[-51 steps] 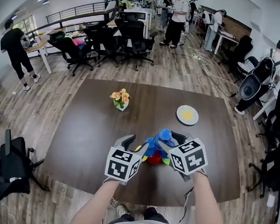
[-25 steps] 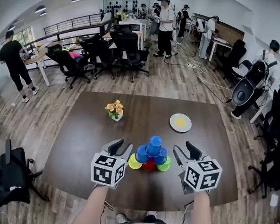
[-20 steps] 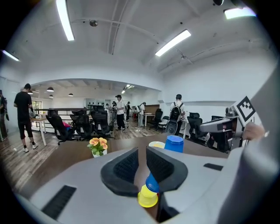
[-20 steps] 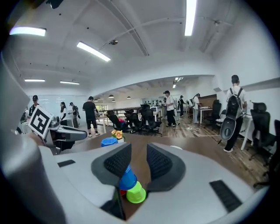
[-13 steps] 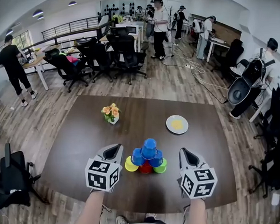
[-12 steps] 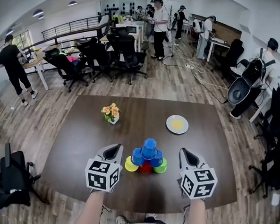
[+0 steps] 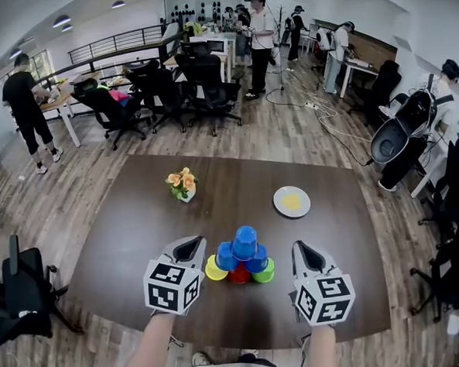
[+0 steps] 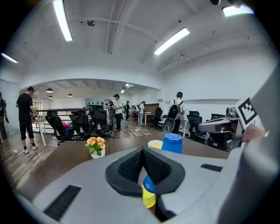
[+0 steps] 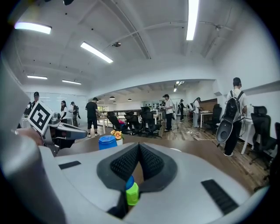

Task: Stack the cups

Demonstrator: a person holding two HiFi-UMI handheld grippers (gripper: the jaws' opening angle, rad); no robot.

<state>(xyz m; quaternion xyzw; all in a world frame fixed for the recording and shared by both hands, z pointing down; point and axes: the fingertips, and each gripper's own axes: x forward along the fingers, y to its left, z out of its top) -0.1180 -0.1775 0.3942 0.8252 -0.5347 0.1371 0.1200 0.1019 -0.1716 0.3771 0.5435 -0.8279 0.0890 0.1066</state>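
– Six cups (image 7: pixel 239 260) form a pyramid at the worktop's (image 7: pixel 131 224) near middle: yellow, red and green below, blue above.

– The left hand-held gripper (image 7: pixel 191 245) and right hand-held gripper (image 7: pixel 299 250) flank it, both closed and empty. Only the head view shows the red cup (image 7: pixel 239 275).

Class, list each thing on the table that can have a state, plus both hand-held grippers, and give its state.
Cup pyramid: stacked in three tiers, blue cup on top.
Left hand-held gripper: shut, empty, beside the pyramid.
Right hand-held gripper: shut, empty, beside the pyramid.
Flower pot: upright.
Plate: lying flat, something yellow on it.
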